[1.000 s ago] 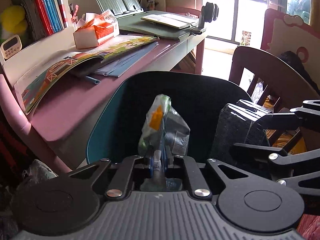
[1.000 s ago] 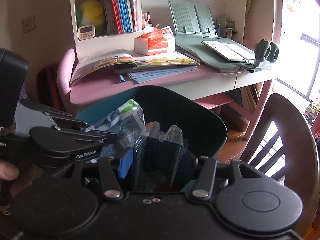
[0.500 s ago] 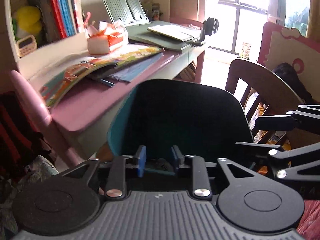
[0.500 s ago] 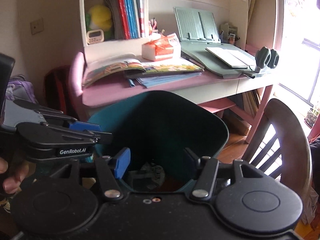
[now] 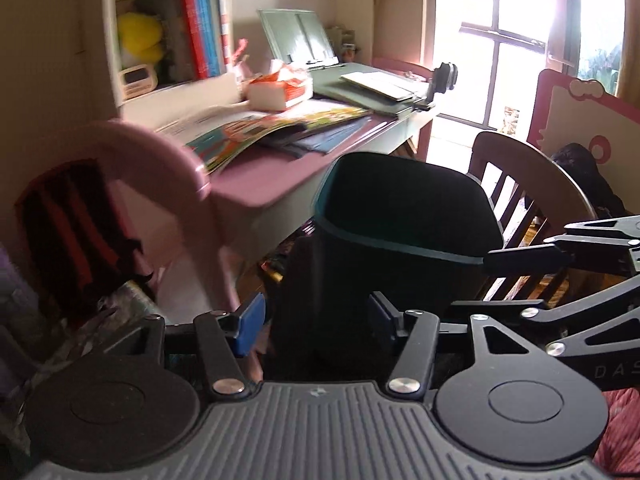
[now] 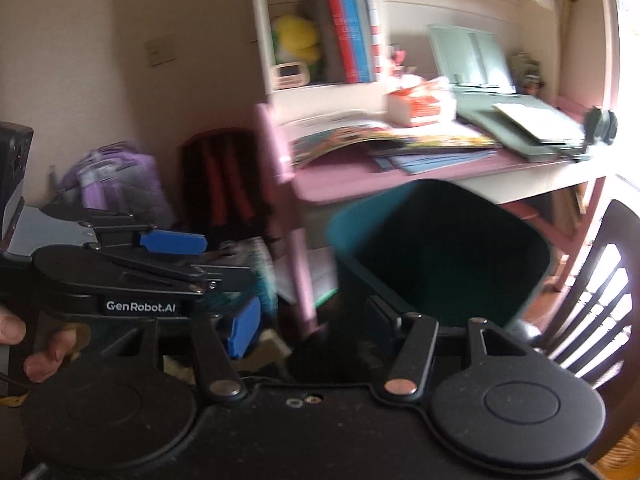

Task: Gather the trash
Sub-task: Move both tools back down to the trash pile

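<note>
Left gripper (image 5: 316, 320) fingers are spread wide and empty, with the teal bin (image 5: 404, 216) just ahead. Right gripper (image 6: 308, 328) is likewise wide and empty, bin beyond its right finger.

The trash bin (image 5: 404, 216) was a teal, rounded-square container with a dark interior, standing upright on the floor just in front of the pink desk. In the left wrist view it filled the centre of the frame, its rim a thin teal line curving across the middle and its dark outer wall dropping toward the bottom centre. In the right wrist view the trash bin (image 6: 436, 256) sat in the centre right of the frame, seen from slightly above, so its open mouth faced the camera. The inside looked uniformly dark; whatever lay in it could not be made out
</note>
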`<state>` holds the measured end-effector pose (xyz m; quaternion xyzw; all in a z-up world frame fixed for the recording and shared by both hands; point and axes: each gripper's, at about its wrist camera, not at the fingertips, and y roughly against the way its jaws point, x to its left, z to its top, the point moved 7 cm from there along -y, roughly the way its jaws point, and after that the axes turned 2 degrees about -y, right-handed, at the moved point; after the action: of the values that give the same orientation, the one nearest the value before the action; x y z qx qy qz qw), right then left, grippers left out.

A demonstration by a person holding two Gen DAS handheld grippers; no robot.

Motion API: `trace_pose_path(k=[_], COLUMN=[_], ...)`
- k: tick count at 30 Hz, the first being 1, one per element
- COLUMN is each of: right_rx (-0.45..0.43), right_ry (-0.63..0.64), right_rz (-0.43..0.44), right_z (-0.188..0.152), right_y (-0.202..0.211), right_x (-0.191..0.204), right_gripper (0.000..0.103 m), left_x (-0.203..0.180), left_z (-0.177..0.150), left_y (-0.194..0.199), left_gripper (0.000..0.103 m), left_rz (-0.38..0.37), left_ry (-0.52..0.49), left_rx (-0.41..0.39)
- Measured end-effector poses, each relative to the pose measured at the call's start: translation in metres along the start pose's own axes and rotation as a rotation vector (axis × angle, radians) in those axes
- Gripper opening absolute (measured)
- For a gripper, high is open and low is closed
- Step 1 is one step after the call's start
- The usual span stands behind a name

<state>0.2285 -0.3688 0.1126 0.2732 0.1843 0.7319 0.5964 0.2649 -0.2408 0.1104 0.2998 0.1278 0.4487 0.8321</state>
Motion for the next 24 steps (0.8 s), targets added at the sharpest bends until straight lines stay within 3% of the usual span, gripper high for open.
trace_pose_path(k=[12, 14, 24], right_rx=[0.101, 0.129, 0.273], right_ry=[0.062, 0.057, 0.040], right_rz=[0.169, 0.183, 0.223], right_z=[-0.045, -0.056, -0.126], right_y=[-0.047, -0.060, -0.144], right_x=[0.117, 0.129, 0.181], right_gripper=[0.058, 0.058, 0.058], left_x=[0.097, 0.115, 0.196], left_z=[-0.100, -0.121, -0.227], left_y=[0.048, 0.050, 0.026], left_gripper=[0.074, 0.081, 0.083], left_rz=[0.117, 0.139, 0.184], left_ry=[0.104, 0.127, 0.299], left_rx=[0.035, 0.049, 0.138])
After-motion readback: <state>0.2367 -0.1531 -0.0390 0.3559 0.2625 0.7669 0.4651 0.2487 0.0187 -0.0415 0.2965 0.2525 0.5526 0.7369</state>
